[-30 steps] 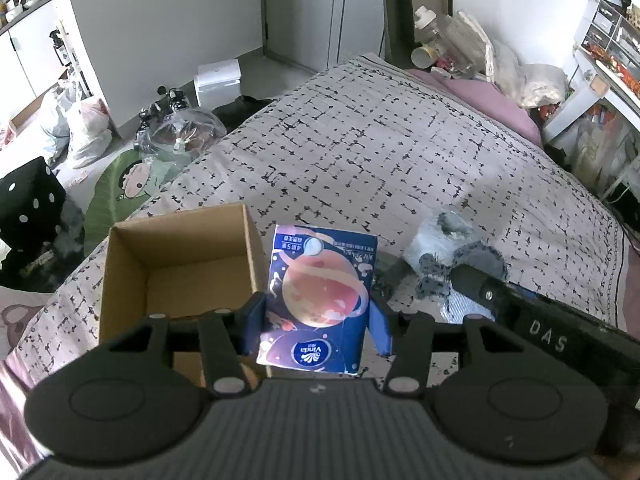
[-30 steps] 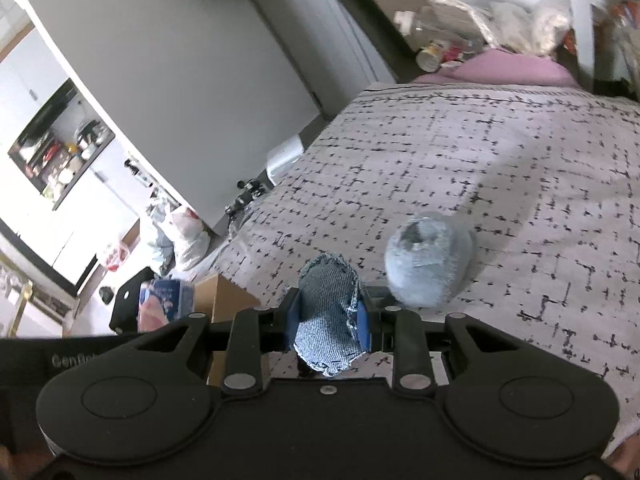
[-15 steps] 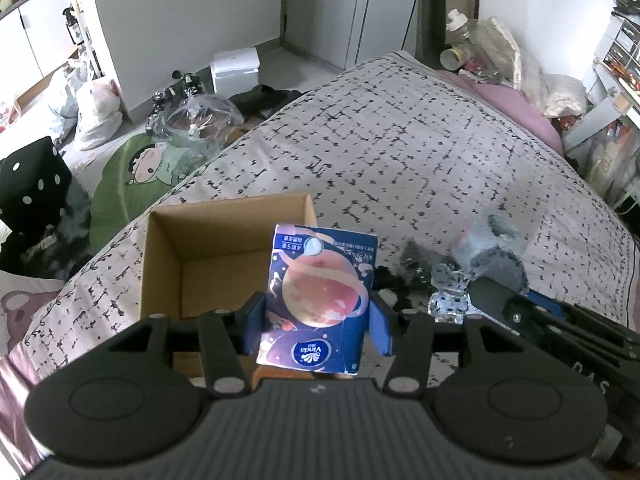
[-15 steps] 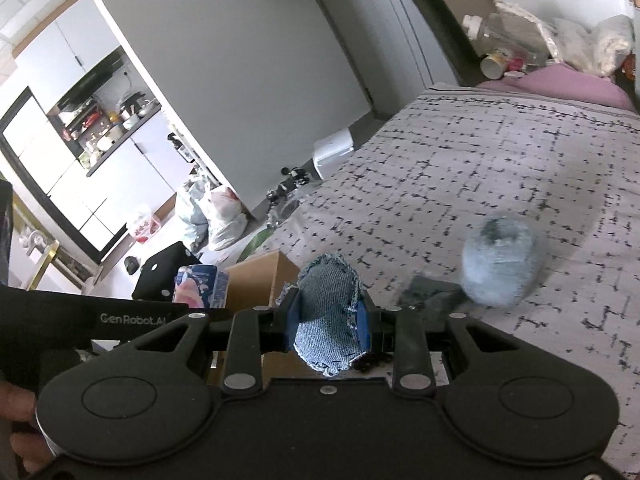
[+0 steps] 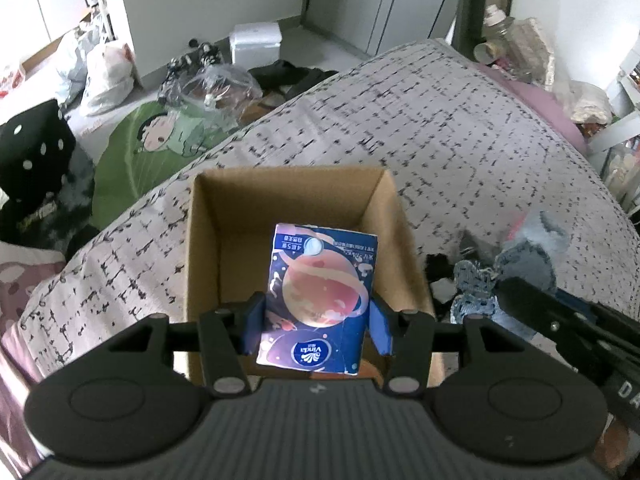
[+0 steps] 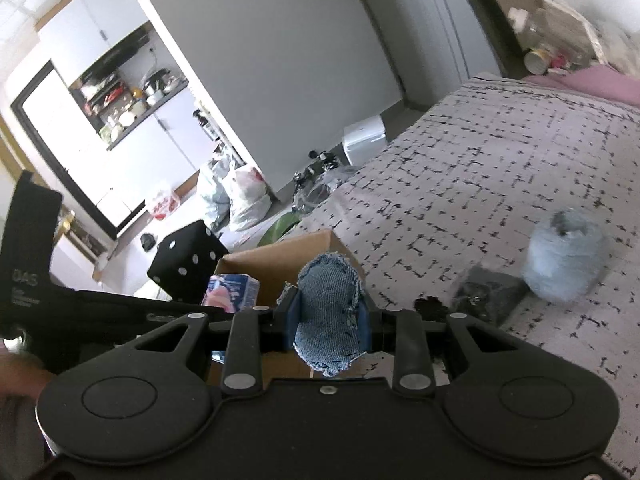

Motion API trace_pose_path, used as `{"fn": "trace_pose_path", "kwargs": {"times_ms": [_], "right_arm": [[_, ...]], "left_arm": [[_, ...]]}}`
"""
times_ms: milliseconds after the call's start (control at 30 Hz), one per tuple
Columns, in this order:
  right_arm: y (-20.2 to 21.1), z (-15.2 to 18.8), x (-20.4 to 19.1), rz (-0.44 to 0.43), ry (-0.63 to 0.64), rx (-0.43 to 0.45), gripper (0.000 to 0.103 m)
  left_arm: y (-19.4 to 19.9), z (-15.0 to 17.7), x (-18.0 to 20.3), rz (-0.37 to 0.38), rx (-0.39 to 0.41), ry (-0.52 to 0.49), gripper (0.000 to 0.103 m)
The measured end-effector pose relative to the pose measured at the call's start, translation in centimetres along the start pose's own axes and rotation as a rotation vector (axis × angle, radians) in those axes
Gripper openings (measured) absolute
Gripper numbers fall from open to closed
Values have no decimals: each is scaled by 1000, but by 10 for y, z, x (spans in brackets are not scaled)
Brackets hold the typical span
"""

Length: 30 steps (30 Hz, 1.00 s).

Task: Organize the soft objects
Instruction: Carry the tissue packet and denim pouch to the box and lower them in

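My left gripper [image 5: 316, 326] is shut on a blue tissue pack [image 5: 320, 296] with a pink planet print and holds it over the open cardboard box [image 5: 204, 248] on the bed. My right gripper [image 6: 326, 322] is shut on a blue denim piece [image 6: 328, 312], just right of the box [image 6: 280, 256]. The denim piece [image 5: 472, 292] and the right gripper also show at the right of the left wrist view. A pale blue fabric roll [image 6: 564, 260] and a dark grey cloth [image 6: 484, 292] lie on the bed to the right.
The bed cover [image 5: 440, 128] is grey with black dashes. On the floor left of the bed lie a black dice cushion [image 6: 188, 260], plastic bags [image 5: 104, 80], a green cushion [image 5: 152, 140] and a white box [image 5: 256, 42]. Clutter stands at the bed's far end [image 5: 516, 48].
Both grippers have moved left toward the box. The tissue pack was beside the box and is now over its opening. The denim piece has come close to the box's right wall.
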State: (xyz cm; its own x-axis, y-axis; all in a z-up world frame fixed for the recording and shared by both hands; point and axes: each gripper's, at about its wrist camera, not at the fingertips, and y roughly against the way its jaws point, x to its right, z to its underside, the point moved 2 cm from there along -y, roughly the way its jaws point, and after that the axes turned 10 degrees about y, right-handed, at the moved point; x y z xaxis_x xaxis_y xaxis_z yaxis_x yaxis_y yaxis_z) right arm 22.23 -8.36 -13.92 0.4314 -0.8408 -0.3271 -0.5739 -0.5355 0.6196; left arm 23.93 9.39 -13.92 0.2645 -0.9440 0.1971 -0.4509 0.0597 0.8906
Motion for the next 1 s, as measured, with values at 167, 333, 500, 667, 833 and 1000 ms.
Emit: {"fn": "trace_pose_path", "kwargs": {"times_ms": [167, 333, 500, 667, 833, 1000], "right_arm": [[-13, 4, -14, 3, 29, -35, 30], [-26, 6, -25, 5, 68, -44, 30], [-39, 6, -28, 18, 79, -60, 30], [-45, 5, -34, 31, 101, -62, 30], [-45, 4, -39, 21, 113, -51, 30], [-43, 0, -48, 1, 143, -26, 33]], "left_arm": [[-13, 3, -11, 5, -18, 7, 53], [-15, 7, -20, -11, 25, -13, 52], [-24, 5, -31, -18, 9, 3, 52], [-20, 2, -33, 0, 0, 0, 56], [-6, -2, -39, 10, 3, 27, 58], [11, -8, -44, 16, 27, 50, 64]]}}
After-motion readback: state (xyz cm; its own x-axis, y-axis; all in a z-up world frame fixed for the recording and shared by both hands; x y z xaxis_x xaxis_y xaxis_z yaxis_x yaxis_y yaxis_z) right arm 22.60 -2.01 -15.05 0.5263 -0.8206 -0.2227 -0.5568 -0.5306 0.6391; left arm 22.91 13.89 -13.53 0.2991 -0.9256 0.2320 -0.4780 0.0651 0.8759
